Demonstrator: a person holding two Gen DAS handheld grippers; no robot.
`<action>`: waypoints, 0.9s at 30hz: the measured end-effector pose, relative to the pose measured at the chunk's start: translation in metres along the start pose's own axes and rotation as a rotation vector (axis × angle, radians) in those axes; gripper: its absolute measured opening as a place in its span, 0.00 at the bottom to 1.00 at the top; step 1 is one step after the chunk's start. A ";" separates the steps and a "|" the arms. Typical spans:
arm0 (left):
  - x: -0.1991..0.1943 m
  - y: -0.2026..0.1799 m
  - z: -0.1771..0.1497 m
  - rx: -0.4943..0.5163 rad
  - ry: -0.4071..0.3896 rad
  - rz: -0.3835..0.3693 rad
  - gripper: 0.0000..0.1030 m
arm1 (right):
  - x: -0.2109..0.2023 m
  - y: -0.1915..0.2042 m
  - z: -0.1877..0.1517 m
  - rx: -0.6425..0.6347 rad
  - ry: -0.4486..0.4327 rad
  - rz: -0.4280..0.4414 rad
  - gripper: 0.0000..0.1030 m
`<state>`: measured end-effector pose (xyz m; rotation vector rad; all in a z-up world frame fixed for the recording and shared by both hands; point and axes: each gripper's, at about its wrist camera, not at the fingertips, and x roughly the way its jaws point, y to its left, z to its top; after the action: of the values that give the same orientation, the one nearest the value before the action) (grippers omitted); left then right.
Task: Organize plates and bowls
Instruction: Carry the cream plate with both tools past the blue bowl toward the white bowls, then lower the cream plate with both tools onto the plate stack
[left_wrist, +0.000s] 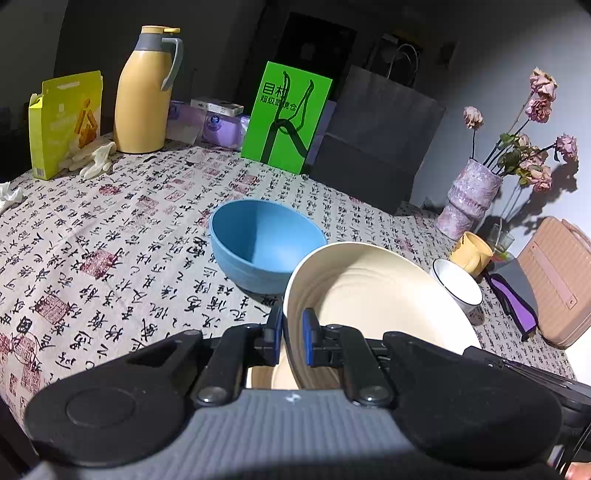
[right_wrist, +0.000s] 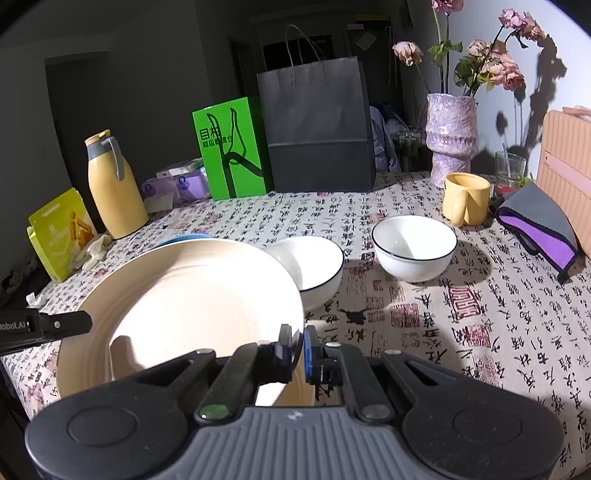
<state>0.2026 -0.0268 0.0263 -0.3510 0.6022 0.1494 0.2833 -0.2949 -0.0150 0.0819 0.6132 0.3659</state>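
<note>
On the tablecloth (right_wrist: 406, 317), blue bowl (left_wrist: 264, 245) and white bowls (right_wrist: 413, 247) sit empty.

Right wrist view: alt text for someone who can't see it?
The right gripper is shut on the rim of a cream plate above a calligraphy-print tablecloth. Two white bowls sit beyond it, with a yellow mug farther back.

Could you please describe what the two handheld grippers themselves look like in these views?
Both the left gripper and the right gripper match: a ribbed grey centre body, broad rounded black side housings with circular discs, black linkage arms on round pivot bolts, and blue pads on the fingertips. One bears white "RoboLAI" lettering.
</note>
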 end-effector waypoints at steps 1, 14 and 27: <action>0.001 0.000 -0.001 0.001 0.004 0.001 0.10 | 0.001 -0.001 -0.001 0.000 0.004 -0.001 0.06; 0.015 0.005 -0.017 0.008 0.033 0.015 0.10 | 0.011 -0.001 -0.014 -0.002 0.038 -0.011 0.06; 0.030 0.008 -0.030 0.034 0.053 0.052 0.10 | 0.026 0.001 -0.027 -0.022 0.071 -0.027 0.06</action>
<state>0.2099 -0.0293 -0.0161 -0.3076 0.6661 0.1805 0.2871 -0.2853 -0.0512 0.0401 0.6798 0.3505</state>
